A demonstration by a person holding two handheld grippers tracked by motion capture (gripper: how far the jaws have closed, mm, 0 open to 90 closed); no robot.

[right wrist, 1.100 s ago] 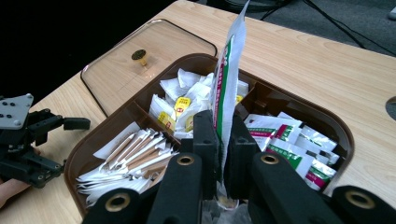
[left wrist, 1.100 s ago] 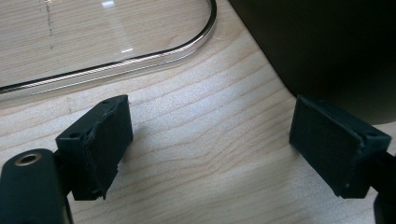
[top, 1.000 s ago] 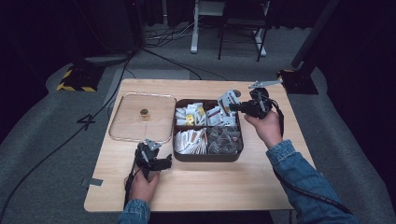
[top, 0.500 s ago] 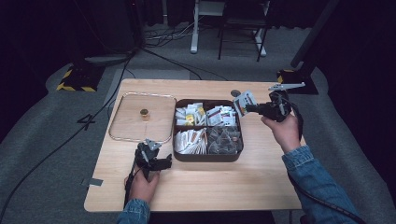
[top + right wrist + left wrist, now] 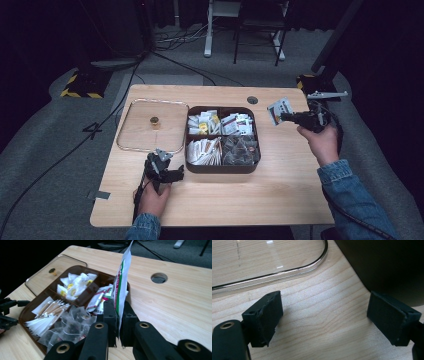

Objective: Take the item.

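Observation:
A dark brown tray (image 5: pixel 220 169) with four compartments of packets and tea bags stands mid-table. Just right of it and above the table, my right gripper (image 5: pixel 286 117) is shut on a white sachet (image 5: pixel 278 110) with red and green print. In the right gripper view the sachet (image 5: pixel 122 280) stands upright, pinched between the jaws of my right gripper (image 5: pixel 118 322), with the tray (image 5: pixel 25 313) beyond it. My left gripper (image 5: pixel 176 174) rests open on the table by the tray's front left corner. In the left gripper view its jaws (image 5: pixel 324 317) are wide apart over bare wood, beside the tray wall (image 5: pixel 387 265).
A clear glass lid (image 5: pixel 135 137) with a small knob (image 5: pixel 155 121) lies flat left of the tray, and its rim (image 5: pixel 287 271) runs just ahead of the left jaws. A round cable hole (image 5: pixel 252 100) sits at the table's back edge. Bare wood lies right and in front of the tray.
My right gripper has carried the sachet to the right, from above the tray's back right compartment to beyond its right edge. The left gripper has stayed put.

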